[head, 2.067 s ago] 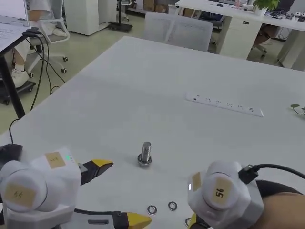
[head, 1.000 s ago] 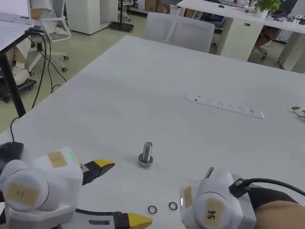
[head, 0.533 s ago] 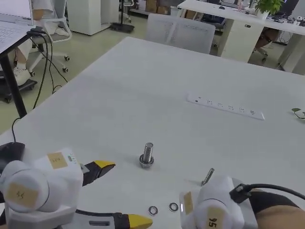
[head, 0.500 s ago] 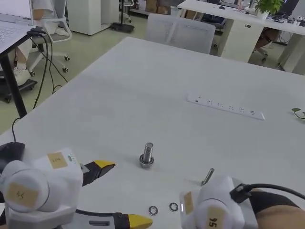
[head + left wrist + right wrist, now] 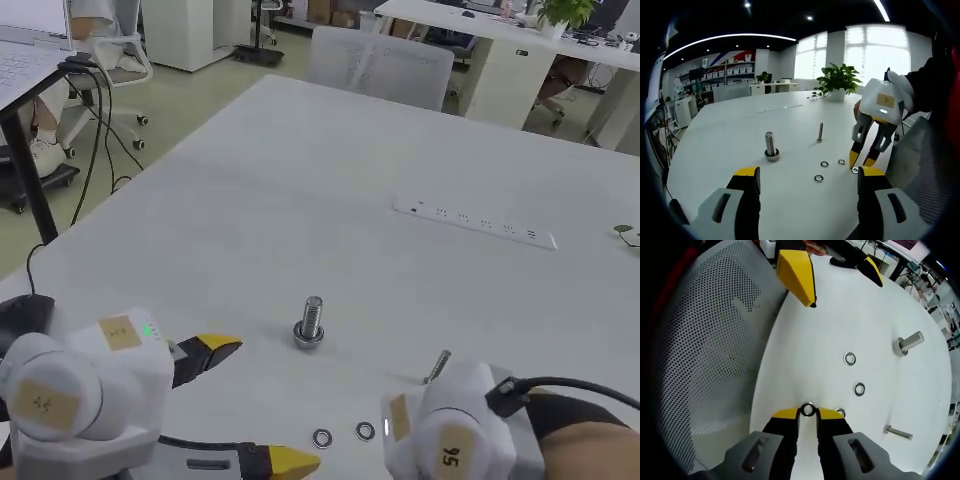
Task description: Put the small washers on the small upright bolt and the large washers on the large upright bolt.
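Washer (image 5: 808, 410) between fingers (image 5: 786, 414) of right gripper (image 5: 808, 413)

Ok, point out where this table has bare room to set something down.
The widest bare stretch of table lies between the large bolt and the power strip, also beyond the strip. The near edge is crowded: loose washers, the small bolt, the left gripper and right gripper.
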